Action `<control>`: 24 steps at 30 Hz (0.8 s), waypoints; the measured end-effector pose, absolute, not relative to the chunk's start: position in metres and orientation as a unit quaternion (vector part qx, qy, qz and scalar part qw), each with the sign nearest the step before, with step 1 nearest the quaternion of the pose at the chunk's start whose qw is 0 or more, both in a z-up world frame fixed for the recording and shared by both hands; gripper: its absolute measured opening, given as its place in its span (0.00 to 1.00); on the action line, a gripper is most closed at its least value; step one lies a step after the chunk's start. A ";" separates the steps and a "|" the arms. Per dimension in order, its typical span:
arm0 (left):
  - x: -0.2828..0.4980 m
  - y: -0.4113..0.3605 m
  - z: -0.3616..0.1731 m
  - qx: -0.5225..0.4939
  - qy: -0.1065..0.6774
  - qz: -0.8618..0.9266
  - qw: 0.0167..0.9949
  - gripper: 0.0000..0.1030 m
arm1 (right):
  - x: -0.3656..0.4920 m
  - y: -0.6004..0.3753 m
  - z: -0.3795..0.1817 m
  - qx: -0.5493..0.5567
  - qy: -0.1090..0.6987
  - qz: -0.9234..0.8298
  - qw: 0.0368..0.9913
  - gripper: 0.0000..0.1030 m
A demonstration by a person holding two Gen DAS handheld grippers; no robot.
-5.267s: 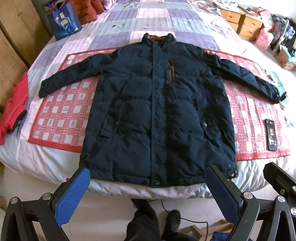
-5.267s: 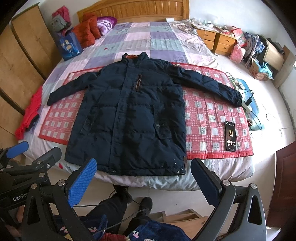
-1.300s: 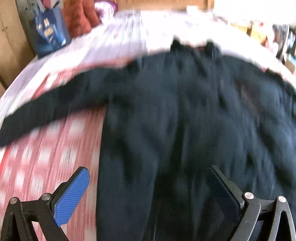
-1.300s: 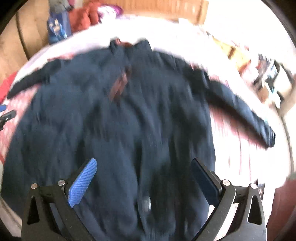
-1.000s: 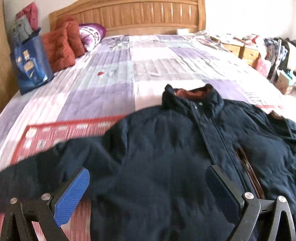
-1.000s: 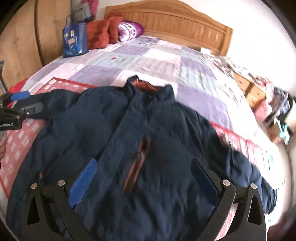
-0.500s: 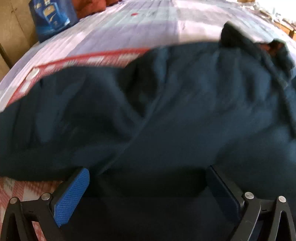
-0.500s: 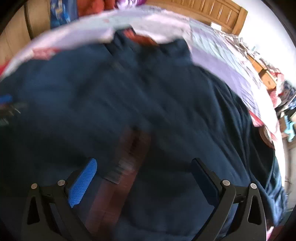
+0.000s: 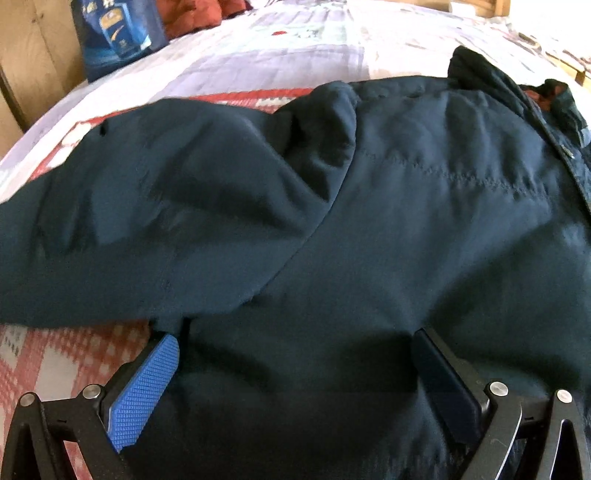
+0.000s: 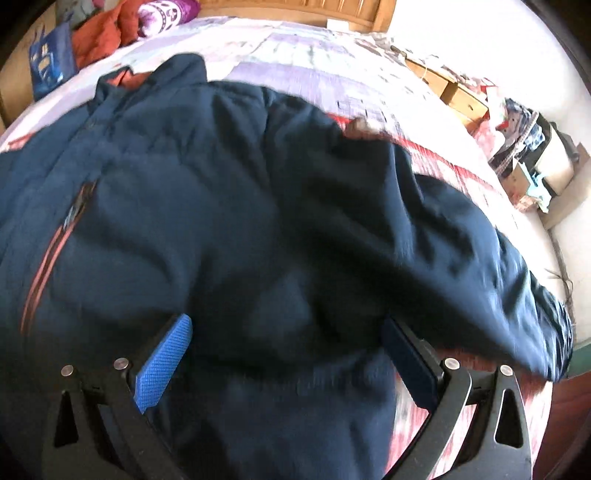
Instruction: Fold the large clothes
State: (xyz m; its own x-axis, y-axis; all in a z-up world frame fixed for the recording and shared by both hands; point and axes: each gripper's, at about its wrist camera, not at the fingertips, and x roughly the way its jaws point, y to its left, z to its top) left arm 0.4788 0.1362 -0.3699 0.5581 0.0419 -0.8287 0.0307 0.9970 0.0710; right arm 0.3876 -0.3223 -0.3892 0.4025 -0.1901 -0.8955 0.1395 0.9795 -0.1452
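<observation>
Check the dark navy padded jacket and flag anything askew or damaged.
Nothing looks damaged. The dark navy padded jacket lies face up on the red checked mat; only soft creases bunch at its shoulder seam. Both grippers, left and right, stand open over it.

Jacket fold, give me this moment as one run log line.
phase: reach | left gripper: open, low over jacket near left armpit | right gripper: open, near right armpit | sleeves: spread, unfolded

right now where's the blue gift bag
The blue gift bag stands at the top left of the left wrist view, by the wooden wall, beside the red-orange bedding, beyond the navy jacket.
</observation>
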 end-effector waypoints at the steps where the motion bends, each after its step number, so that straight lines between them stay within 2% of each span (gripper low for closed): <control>1: 0.474 0.138 -0.369 0.036 0.472 0.002 0.881 1.00 | 0.377 -0.322 -0.390 -0.016 0.536 -0.100 0.838 1.00; 10: 0.402 0.167 -0.361 0.062 0.473 -0.033 0.878 1.00 | 0.272 -0.335 -0.387 0.052 0.564 -0.133 0.813 1.00; 16: 0.373 0.194 -0.364 0.063 0.494 -0.011 0.867 1.00 | 0.220 -0.329 -0.380 0.053 0.577 -0.164 0.799 1.00; 24: 0.348 0.148 -0.327 0.074 0.466 -0.013 0.881 1.00 | 0.197 -0.337 -0.365 0.048 0.560 -0.151 0.813 1.00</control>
State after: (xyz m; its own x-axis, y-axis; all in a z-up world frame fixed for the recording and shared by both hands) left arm 0.3485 0.1481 -0.3274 0.5649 0.0461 -0.8239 0.0915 0.9888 0.1180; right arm 0.1971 -0.3371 -0.3647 0.3278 -0.1922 -0.9250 0.2991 0.9498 -0.0914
